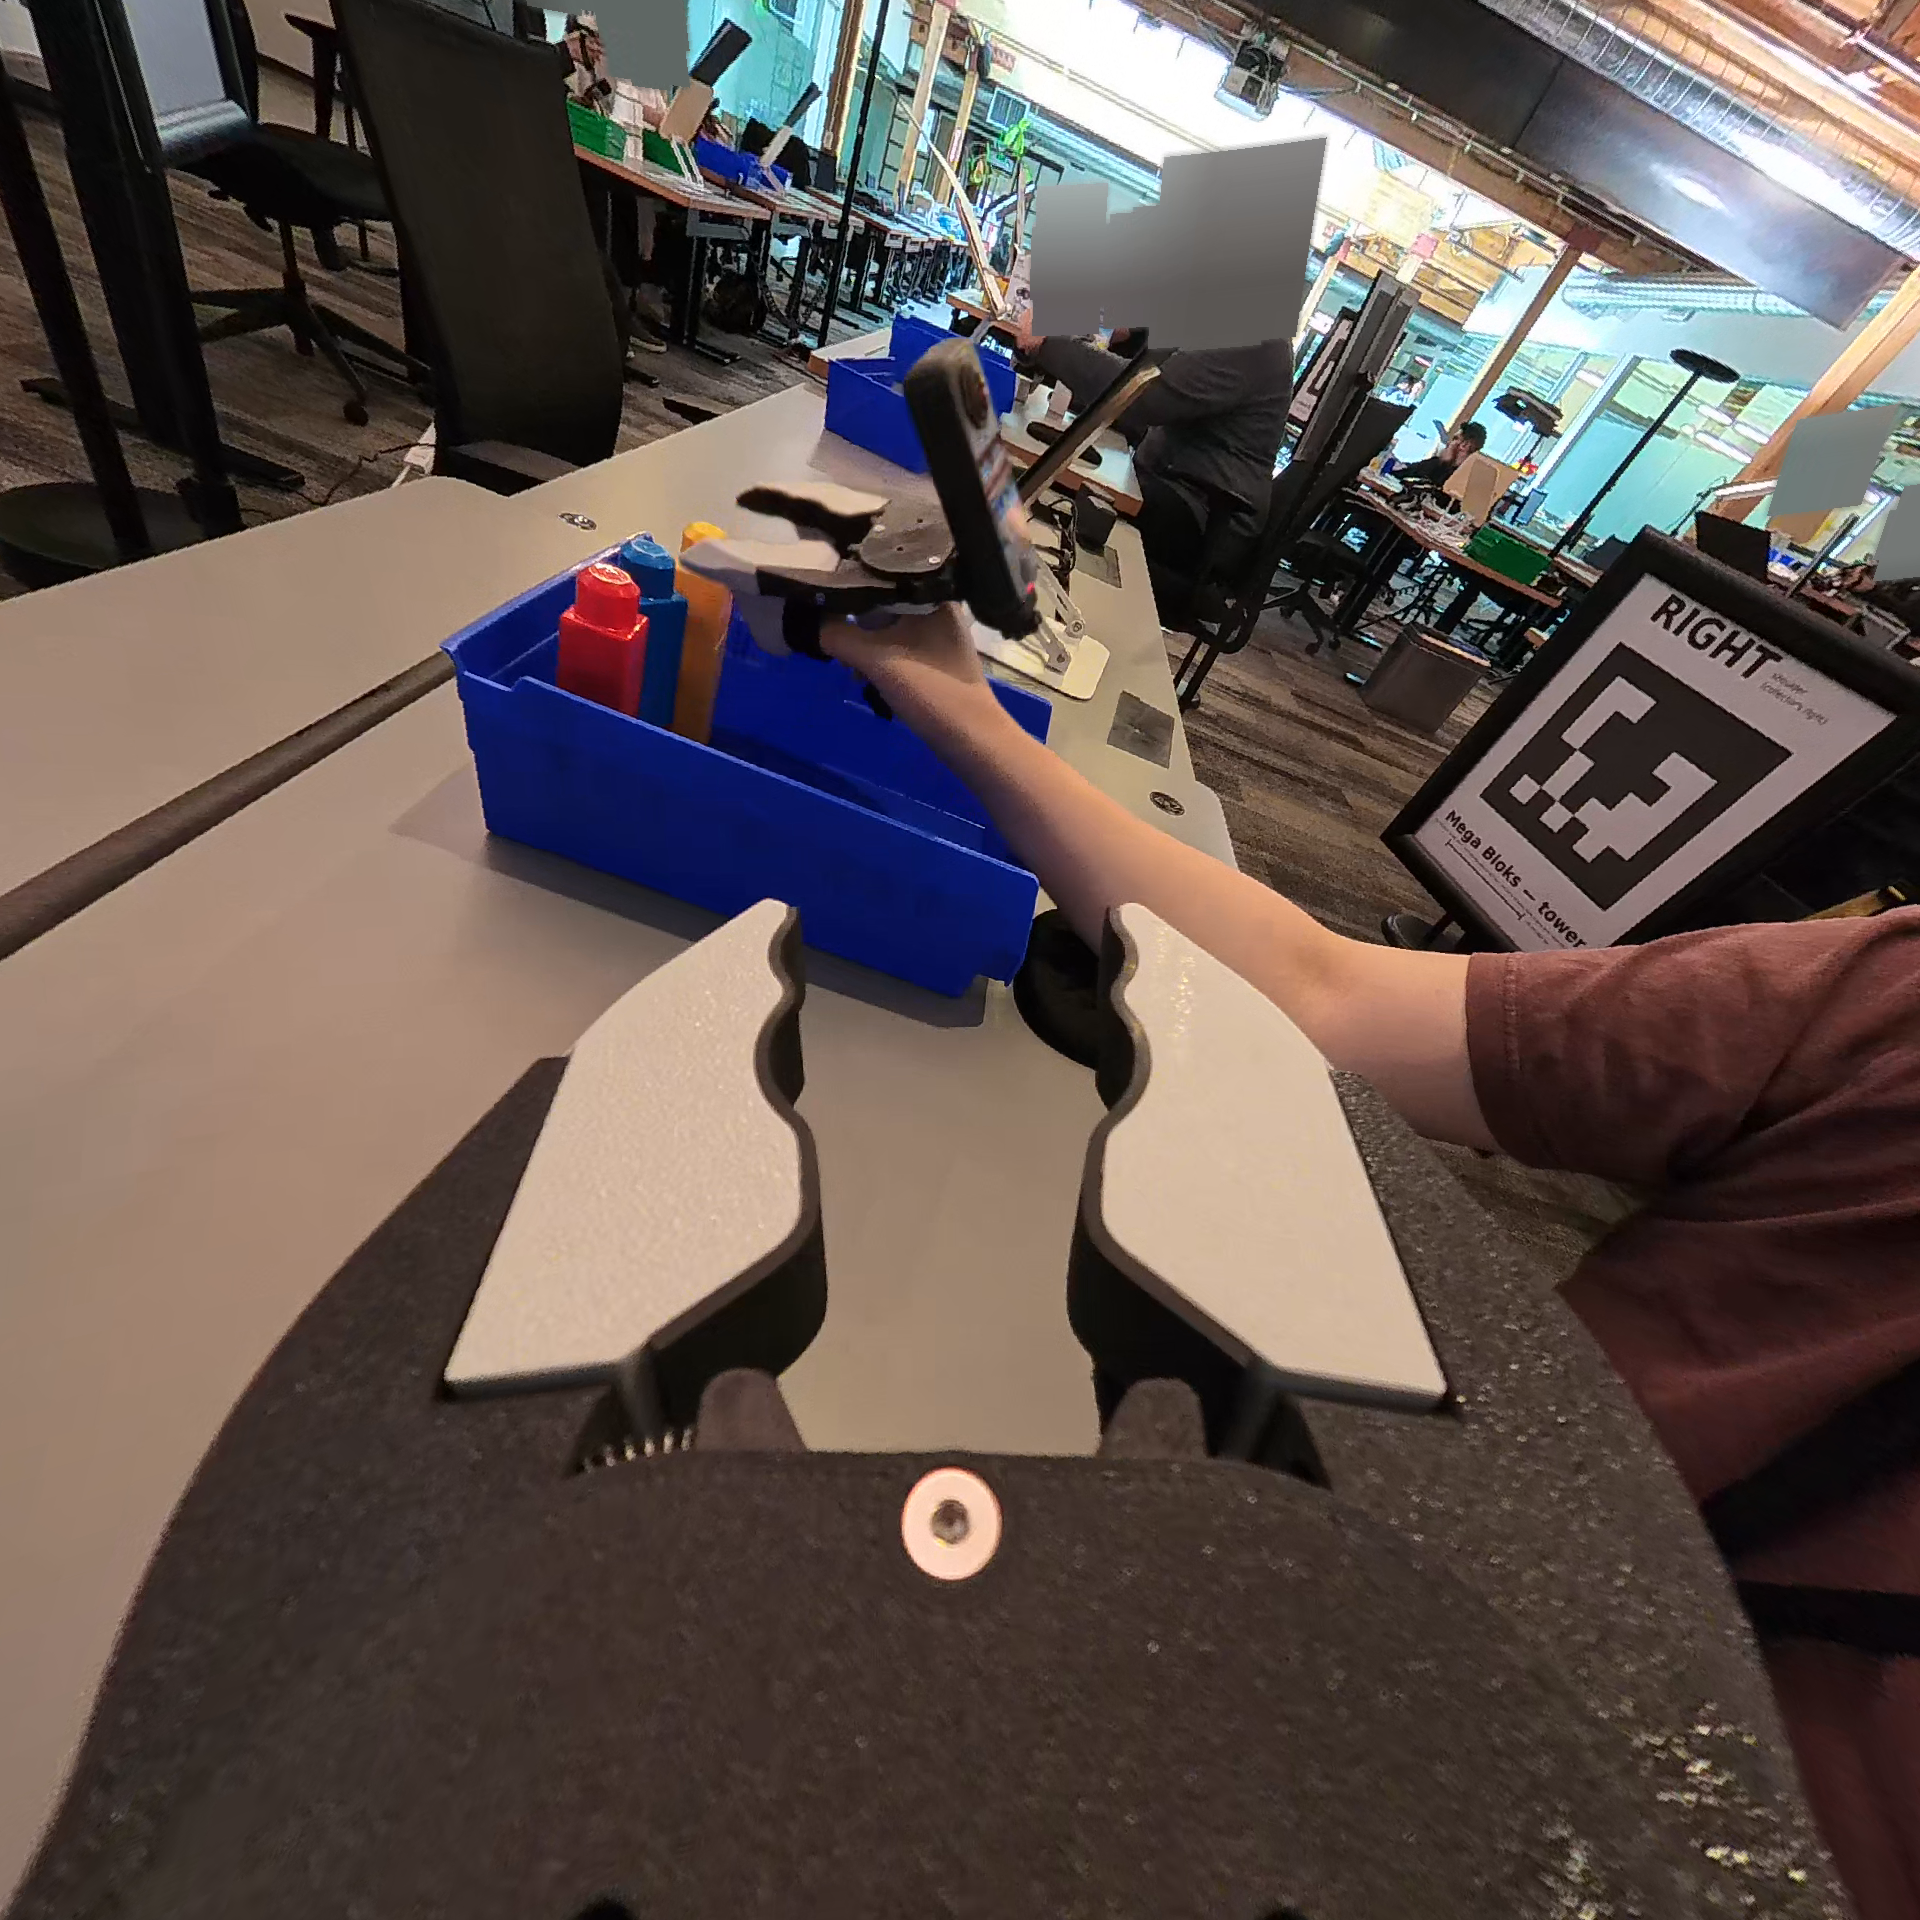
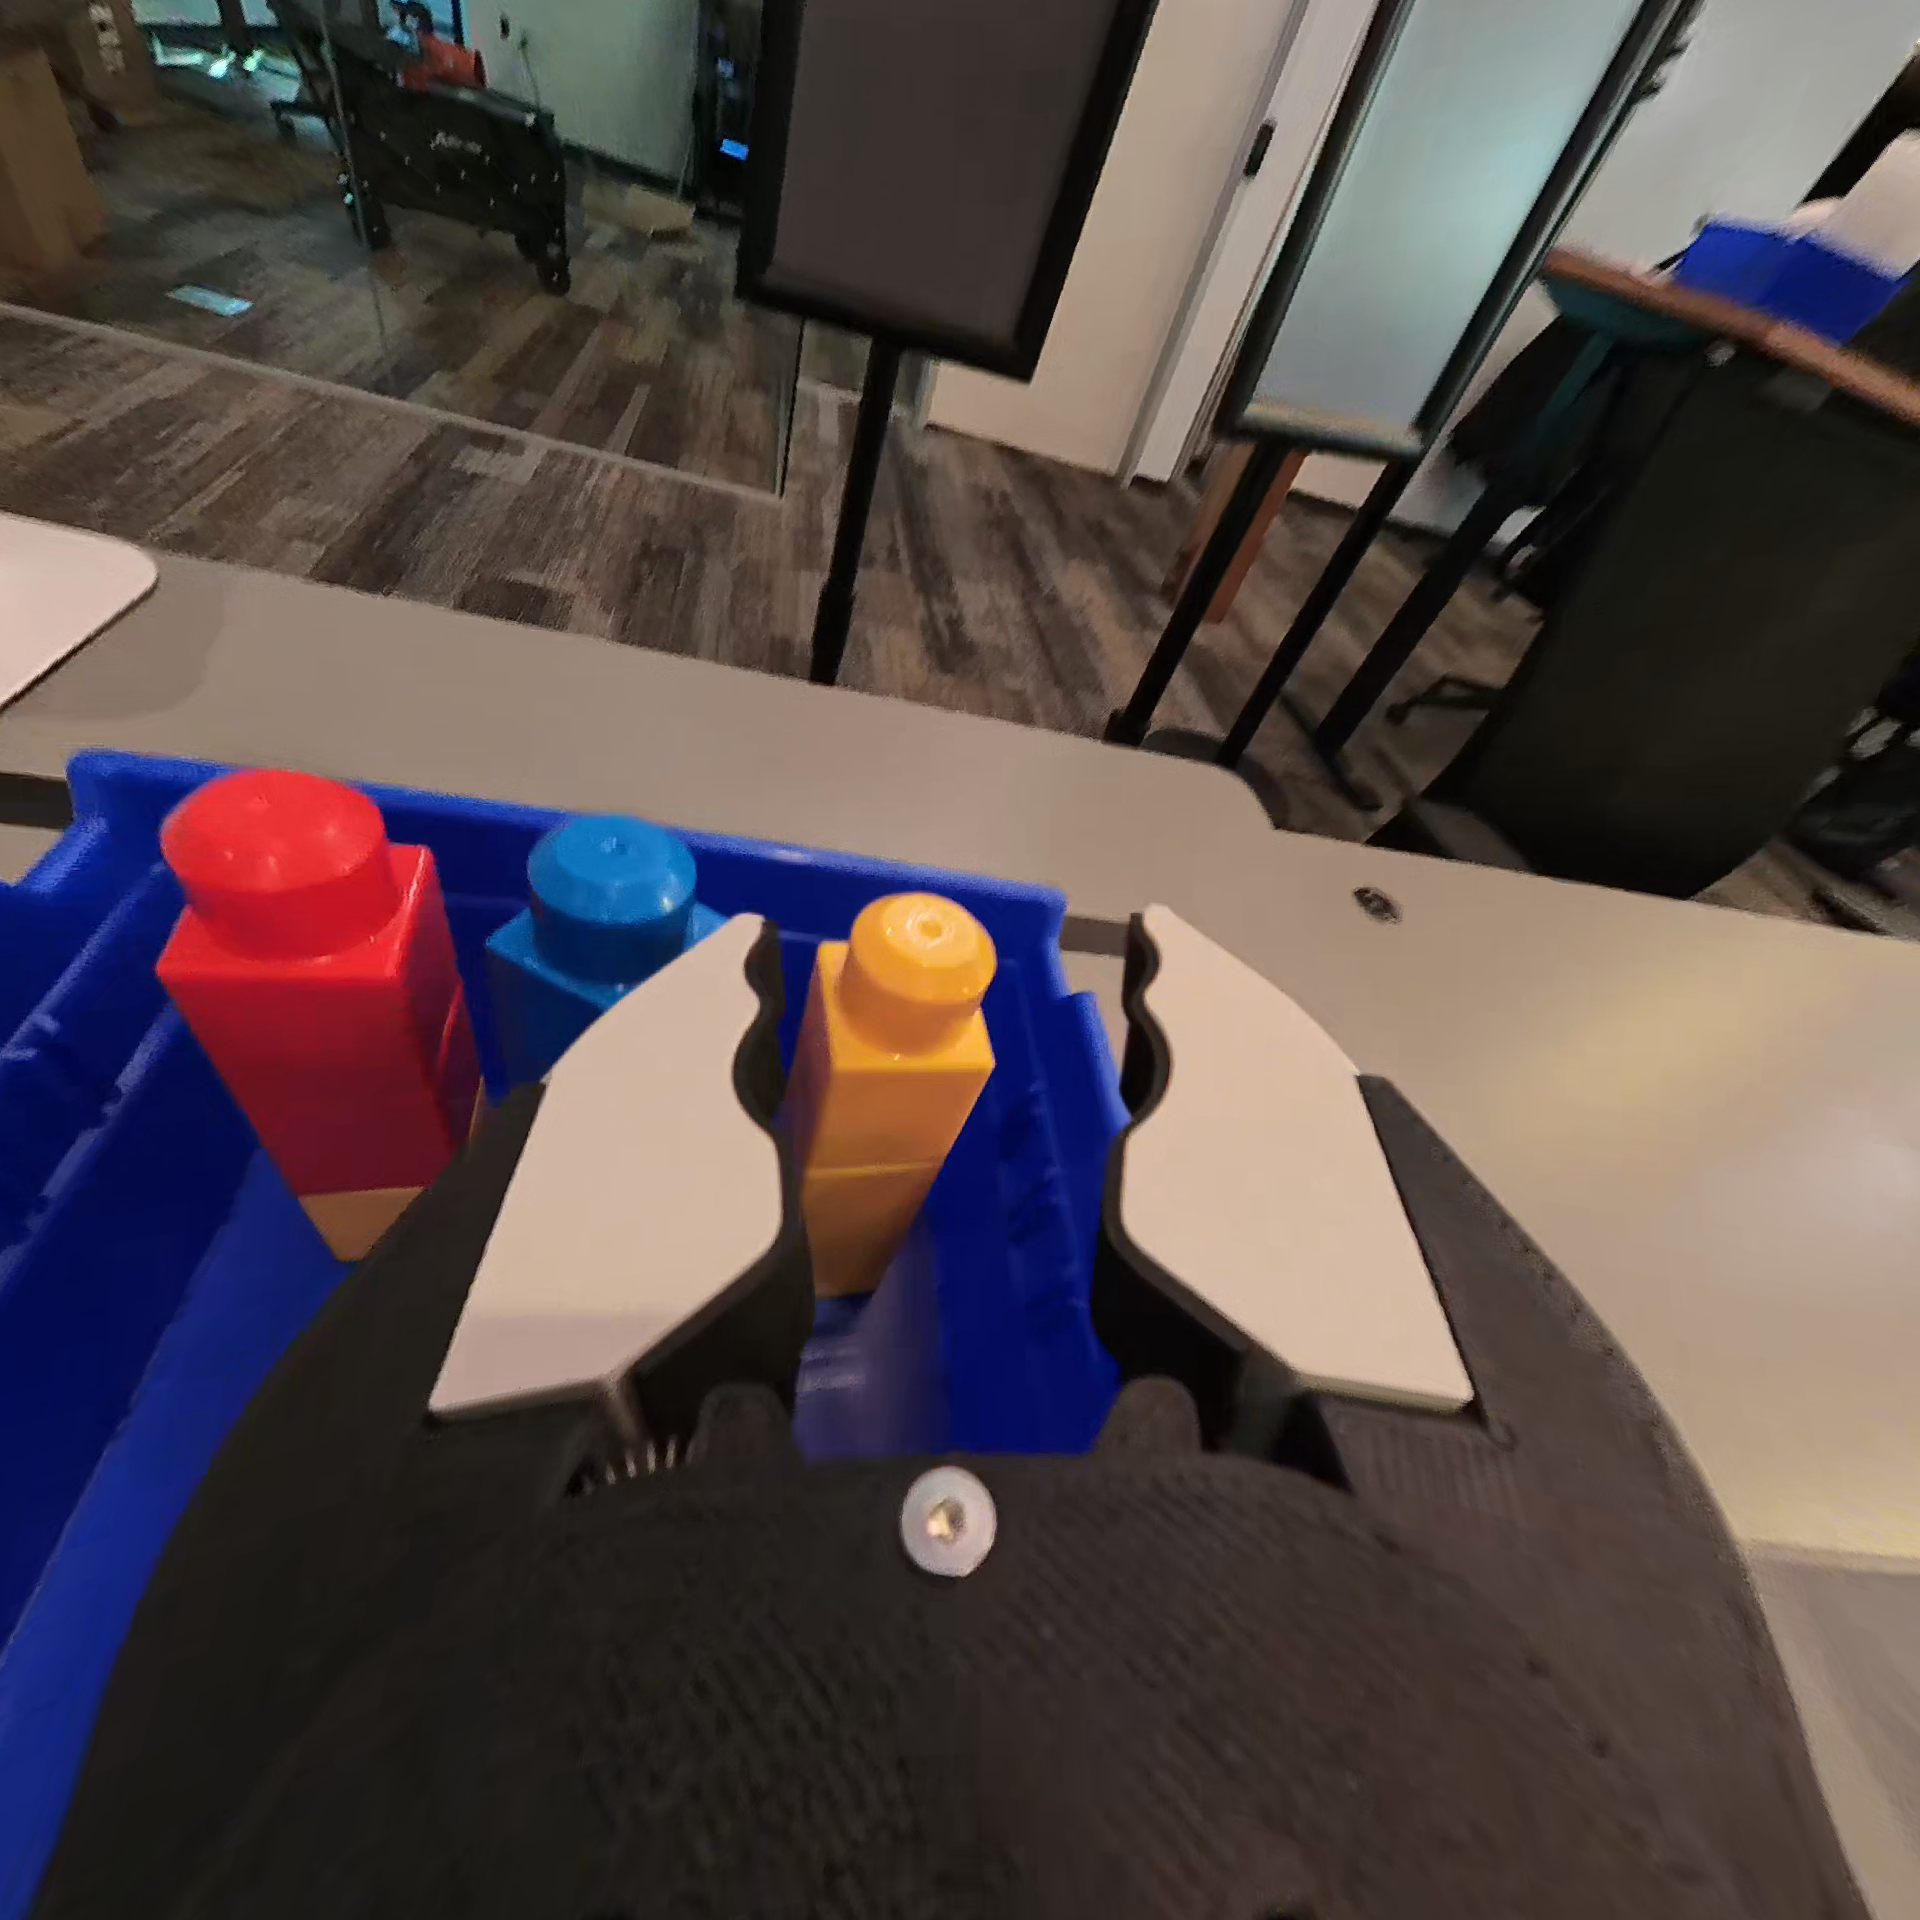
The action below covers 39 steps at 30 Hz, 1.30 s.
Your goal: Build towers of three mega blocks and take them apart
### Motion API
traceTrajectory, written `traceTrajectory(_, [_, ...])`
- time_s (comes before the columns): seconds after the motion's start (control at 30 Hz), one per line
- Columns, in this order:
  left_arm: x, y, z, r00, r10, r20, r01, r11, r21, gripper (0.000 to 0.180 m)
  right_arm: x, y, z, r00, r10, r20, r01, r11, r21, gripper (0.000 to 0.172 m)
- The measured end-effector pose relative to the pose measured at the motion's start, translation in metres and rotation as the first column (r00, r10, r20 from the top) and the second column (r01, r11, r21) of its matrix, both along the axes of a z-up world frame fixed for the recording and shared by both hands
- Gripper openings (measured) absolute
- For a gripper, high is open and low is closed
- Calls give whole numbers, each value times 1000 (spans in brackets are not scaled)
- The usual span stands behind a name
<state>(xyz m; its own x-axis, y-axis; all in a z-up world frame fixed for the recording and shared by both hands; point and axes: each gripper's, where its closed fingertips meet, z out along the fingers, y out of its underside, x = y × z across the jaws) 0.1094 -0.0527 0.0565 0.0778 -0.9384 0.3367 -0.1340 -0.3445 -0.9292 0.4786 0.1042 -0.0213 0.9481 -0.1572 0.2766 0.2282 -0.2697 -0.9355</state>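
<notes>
Three block towers stand upright in a blue bin (image 1: 748, 831): a red-topped one (image 1: 603, 644), a blue one (image 1: 657, 623) and an orange one (image 1: 701, 644). My left gripper (image 1: 951, 935) is open and empty, low over the grey table (image 1: 260, 1039) by the bin's near corner. My right gripper (image 1: 764, 530) is open above the bin's far end. In the right wrist view the orange tower (image 2: 894, 1070) stands between the fingers of my right gripper (image 2: 951, 935), close to the left pad with a clear gap to the right pad. The red tower (image 2: 312, 997) and the blue tower (image 2: 608, 914) stand to its left.
A person's forearm (image 1: 1143, 862) crosses over the bin's right end. A black round fitting (image 1: 1060, 997) sits on the table by the bin corner. A framed sign (image 1: 1652, 769) stands on the right. A second blue bin (image 1: 883, 405) sits farther back. A dark sign stand (image 2: 935, 156) stands beyond the table edge. There is about 40 centimeters between the tips of the two grippers.
</notes>
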Motion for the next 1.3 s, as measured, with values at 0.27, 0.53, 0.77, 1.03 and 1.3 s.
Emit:
traceTrajectory(0.27, [-2, -2, 8, 1000, 11, 12, -11, 1000, 8, 55, -28, -38, 107, 996, -86, 17, 76, 946, 316, 63])
traceTrajectory(0.53, [0, 3, 11, 997, 66, 27, -67, 997, 48, 55, -131, -70, 165, 995, 70, 65, -90, 927, 365, 69])
traceTrajectory(0.77, [1, 4, 13, 996, 87, 36, -90, 993, 76, 56, -205, -55, 132, 940, 333, -67, -298, 902, 313, 73])
traceTrajectory(1.03, [-5, 18, 19, 981, 183, 68, -191, 970, 150, 64, -226, -43, 108, 968, 242, 73, -252, 919, 304, 66])
traceTrajectory(1.3, [-18, 38, 24, 938, 333, 96, -346, 899, 269, 69, -227, -31, 86, 971, 239, 24, -237, 935, 263, 64])
